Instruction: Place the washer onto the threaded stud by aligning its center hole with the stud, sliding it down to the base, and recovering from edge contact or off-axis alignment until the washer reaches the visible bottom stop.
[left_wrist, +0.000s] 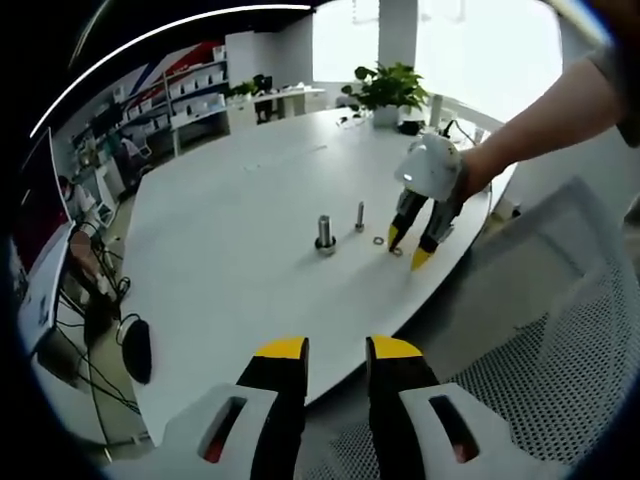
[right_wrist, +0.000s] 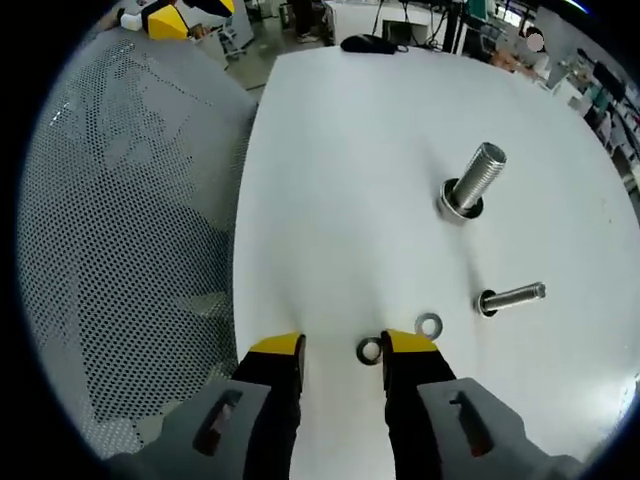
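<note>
Left gripper view: white table (left_wrist: 230, 250) fills the centre of the frame, its rounded near edge curving across the lower half. Left gripper (left_wrist: 335, 350) rises at bottom centre, held off the table edge, jaws parted with nothing between them. A grey mesh chair back (left_wrist: 540, 350) sits at lower right. Mid-frame, the large threaded stud (left_wrist: 325, 233) stands upright on the table with a ring already at its base; the smaller bolt (left_wrist: 360, 215) stands just right of it. Right gripper (left_wrist: 410, 248) comes in from the upper right, held by a hand (left_wrist: 475, 170), tips down at the table beside two small washers. Room: shelving (left_wrist: 190, 95) at upper left, potted plant (left_wrist: 385, 90) at top centre before a bright window, a black mouse (left_wrist: 137, 348) at the table's lower left.

Right gripper view: right gripper (right_wrist: 340, 350) at bottom centre, jaws spread and unloaded, tips on or just above the table. One washer (right_wrist: 369, 350) lies flat between the tips, close against the right-hand one; a second washer (right_wrist: 429, 324) lies just beyond that tip. Neither is on the stud, which stands well apart at upper right.
</note>
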